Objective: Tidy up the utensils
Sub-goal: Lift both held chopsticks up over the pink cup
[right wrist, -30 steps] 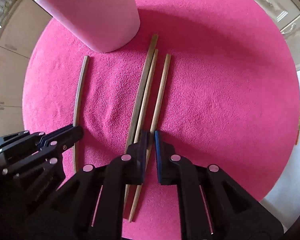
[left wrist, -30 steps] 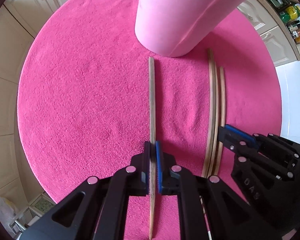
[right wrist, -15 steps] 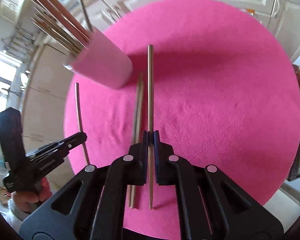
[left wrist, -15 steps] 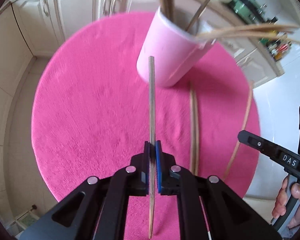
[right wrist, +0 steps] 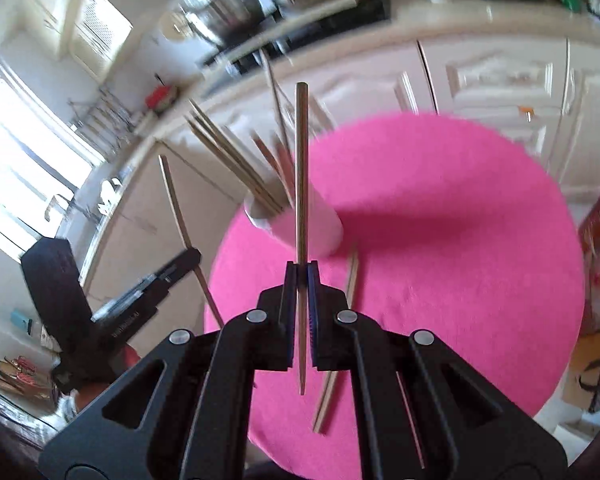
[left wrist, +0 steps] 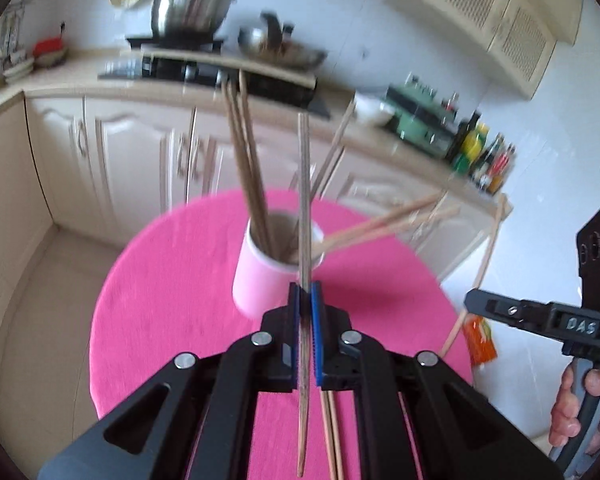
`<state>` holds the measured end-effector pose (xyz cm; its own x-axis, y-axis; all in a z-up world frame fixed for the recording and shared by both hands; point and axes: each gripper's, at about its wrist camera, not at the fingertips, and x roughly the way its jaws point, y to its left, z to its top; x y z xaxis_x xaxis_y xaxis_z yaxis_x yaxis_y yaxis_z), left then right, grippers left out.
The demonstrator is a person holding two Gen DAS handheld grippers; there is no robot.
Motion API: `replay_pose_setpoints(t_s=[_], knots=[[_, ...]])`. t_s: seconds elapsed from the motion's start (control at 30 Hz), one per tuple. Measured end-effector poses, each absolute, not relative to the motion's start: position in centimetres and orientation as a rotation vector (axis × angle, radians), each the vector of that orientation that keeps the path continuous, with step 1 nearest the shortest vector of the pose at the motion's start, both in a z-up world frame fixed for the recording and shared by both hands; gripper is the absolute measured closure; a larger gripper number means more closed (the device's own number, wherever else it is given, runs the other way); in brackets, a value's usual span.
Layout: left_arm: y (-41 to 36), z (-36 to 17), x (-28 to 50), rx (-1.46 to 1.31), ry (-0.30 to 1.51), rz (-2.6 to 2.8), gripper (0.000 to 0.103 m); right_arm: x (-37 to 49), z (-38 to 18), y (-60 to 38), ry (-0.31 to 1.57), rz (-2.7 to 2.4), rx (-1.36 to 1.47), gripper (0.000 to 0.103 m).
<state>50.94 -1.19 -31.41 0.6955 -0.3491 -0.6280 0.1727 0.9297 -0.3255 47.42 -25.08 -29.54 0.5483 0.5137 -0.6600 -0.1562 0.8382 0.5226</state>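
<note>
Left claw (left wrist: 305, 292), lower centre of left view: pads clamped tight on one chopstick (left wrist: 304, 200). Stick running straight up the frame from between the pads, tip reaching the upper centre, tail passing back down below the pads. Just behind the pads, mid-frame: pink cup (left wrist: 268, 276) on the pink round table (left wrist: 160, 300), several chopsticks leaning out of it. Two more sticks (left wrist: 330, 432) flat on the table, just right of the held stick's tail.

Right claw (right wrist: 301, 270), lower centre of right view: pads pinched narrow on a second chopstick (right wrist: 301, 168), upright in frame, pointed end below the pads. Cup (right wrist: 320, 228) directly behind the stick, slightly left. Loose sticks (right wrist: 350, 276) on the table, right of the pads. Left claw with its stick at left edge. Background blurred.
</note>
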Motion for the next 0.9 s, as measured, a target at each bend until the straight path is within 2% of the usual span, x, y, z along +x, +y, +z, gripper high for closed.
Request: replay_pose_setpoints(t_s=[0.23,0.4,0.7,0.9], knots=[[-1.1,-27.4,52.4,-0.271,0.597,-0.293,0.097,47.5,-24.3,-24.6,0.705,0.433,0.445,0.098],[-0.9,-25.4,54.4,-0.290,0.509,-0.284,0.097,49.4,-22.8,-22.2,0.639,0.444,0.391,0.098],[-0.7,-23.5,58.0,-0.299,0.382,-0.250,0.097,52.4,-23.5,-17.2,0.559,0.369,0.235,0.098],[-0.5,-24.5,59.8,-0.288,0.362,-0.244,0.097,53.9,-24.8,-16.7,0.541,0.328,0.220,0.098]])
